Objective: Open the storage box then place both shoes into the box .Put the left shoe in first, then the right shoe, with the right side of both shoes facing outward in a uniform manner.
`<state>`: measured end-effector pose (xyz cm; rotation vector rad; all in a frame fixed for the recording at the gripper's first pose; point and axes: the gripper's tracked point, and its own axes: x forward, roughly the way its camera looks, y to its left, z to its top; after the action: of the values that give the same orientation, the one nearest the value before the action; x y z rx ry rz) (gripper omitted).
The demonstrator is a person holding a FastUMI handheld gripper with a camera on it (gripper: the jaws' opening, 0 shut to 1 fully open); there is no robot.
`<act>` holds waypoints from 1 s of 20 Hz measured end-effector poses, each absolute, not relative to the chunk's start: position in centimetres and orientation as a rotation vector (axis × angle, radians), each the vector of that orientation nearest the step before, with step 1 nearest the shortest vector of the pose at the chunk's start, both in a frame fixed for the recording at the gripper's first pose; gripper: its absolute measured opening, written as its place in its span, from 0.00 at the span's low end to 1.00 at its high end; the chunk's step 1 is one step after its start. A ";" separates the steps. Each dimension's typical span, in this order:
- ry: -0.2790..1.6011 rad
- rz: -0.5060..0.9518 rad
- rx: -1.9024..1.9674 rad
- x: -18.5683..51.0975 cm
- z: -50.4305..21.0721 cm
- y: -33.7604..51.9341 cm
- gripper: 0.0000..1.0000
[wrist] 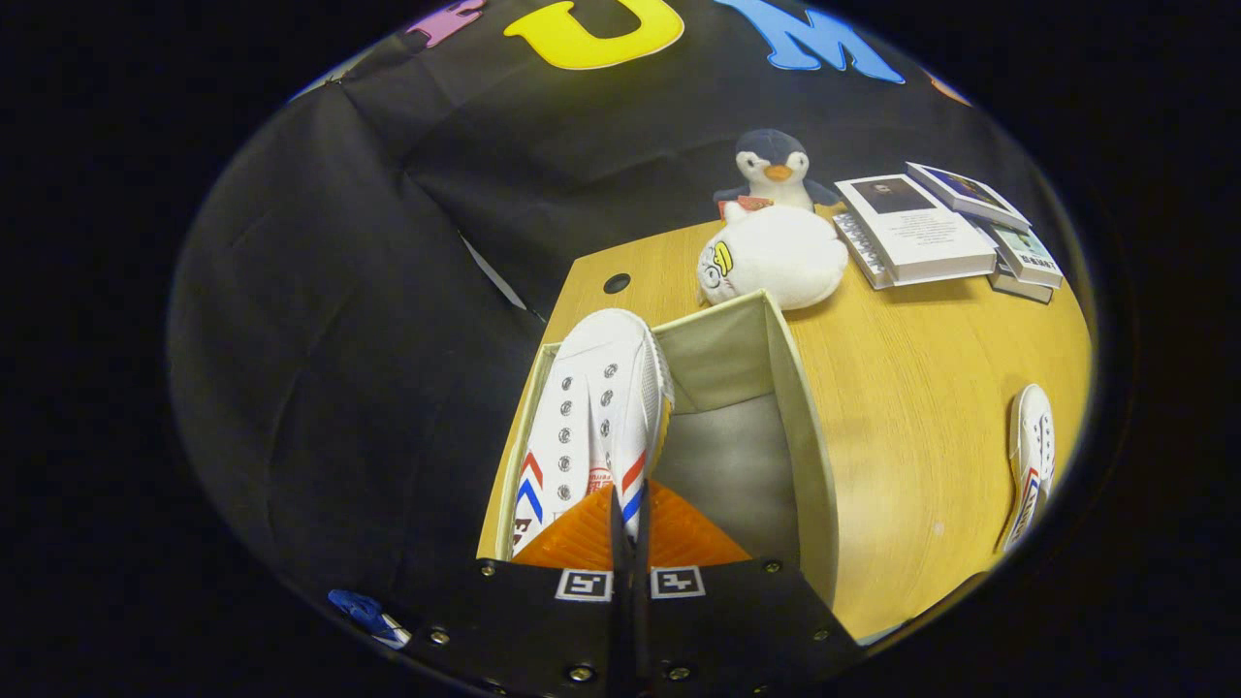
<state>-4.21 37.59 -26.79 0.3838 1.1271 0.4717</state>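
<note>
The tongs (628, 531) are squeezed almost all the way together. Their two fingers (582, 538) pinch the thin side edge of a white shoe (593, 417) near its heel. Only a very thin gap shows between the fingers, and the shoe's edge sits in that gap.

The shoe points away from the tongs, with its toe far ahead. It has two rows of metal lace holes, no laces that I can see, and red and blue stripes on each side near the fingers. It hangs over the left part of the open storage box (810, 456), close by the box's left wall. I cannot tell if it touches the bottom.

The box is pale cloth. It has tall walls and a grey floor. The floor shows just ahead of the tongs and to their right.

The box stands on a wooden table (911, 388). Far off to the right of the tongs, well apart from the box, the other white shoe (1030, 456) lies on the table.

Beyond the box's far wall sits a round white plush toy (776, 257), just about touching the box. Behind that stands a toy penguin (773, 167). To the right of the toys lies a pile of books (936, 233). A small dark hole (617, 283) is in the table, ahead of the shoe's toe.
</note>
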 end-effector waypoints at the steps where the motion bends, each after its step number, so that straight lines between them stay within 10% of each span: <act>1: 1.122 0.465 0.384 -4.1 -26.9 37.7 0.00; 11: 1.112 0.516 0.388 -6.2 -26.9 39.9 0.04; 16: 0.982 0.577 0.438 -4.4 -23.1 38.8 0.99; 20: 0.878 0.583 0.402 -3.8 -20.8 34.7 0.98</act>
<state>-3.81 34.75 -20.78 0.4025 0.8782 0.5825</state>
